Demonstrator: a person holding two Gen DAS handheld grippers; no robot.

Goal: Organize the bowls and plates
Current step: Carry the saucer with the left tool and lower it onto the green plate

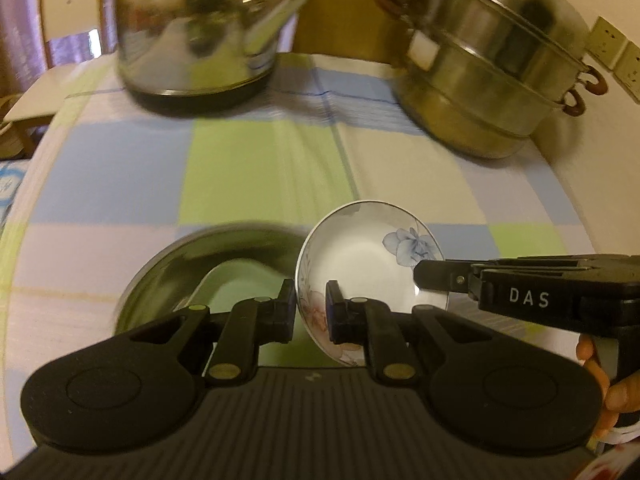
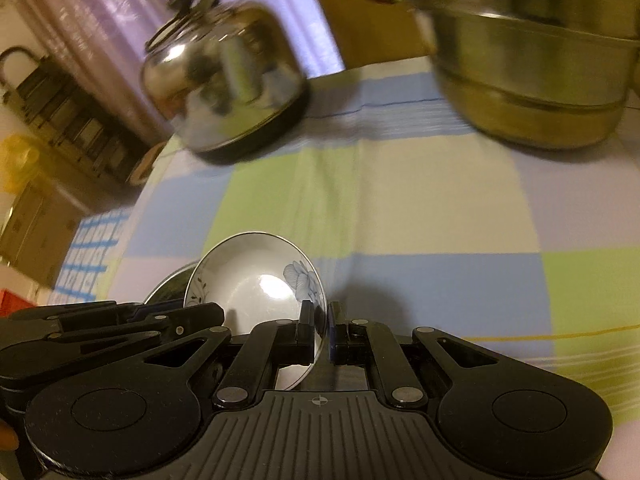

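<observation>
A small white bowl with blue and brown flowers (image 1: pixel 368 264) is held tilted above the checked tablecloth. My left gripper (image 1: pixel 311 312) is shut on its near left rim. My right gripper (image 1: pixel 420 276) comes in from the right and is shut on the bowl's right rim. In the right wrist view the same bowl (image 2: pixel 248 284) sits between the right gripper's (image 2: pixel 319 334) jaws, with the left gripper (image 2: pixel 120 328) at its left side. A steel plate (image 1: pixel 176 280) lies on the table below and left of the bowl; only its edge shows in the right wrist view (image 2: pixel 170 284).
A steel kettle (image 1: pixel 200 32) stands at the back left and a stacked steel steamer pot (image 1: pixel 488 64) at the back right. The checked tablecloth (image 1: pixel 248 168) lies between them. A wall runs along the right side. The table edge curves at the left.
</observation>
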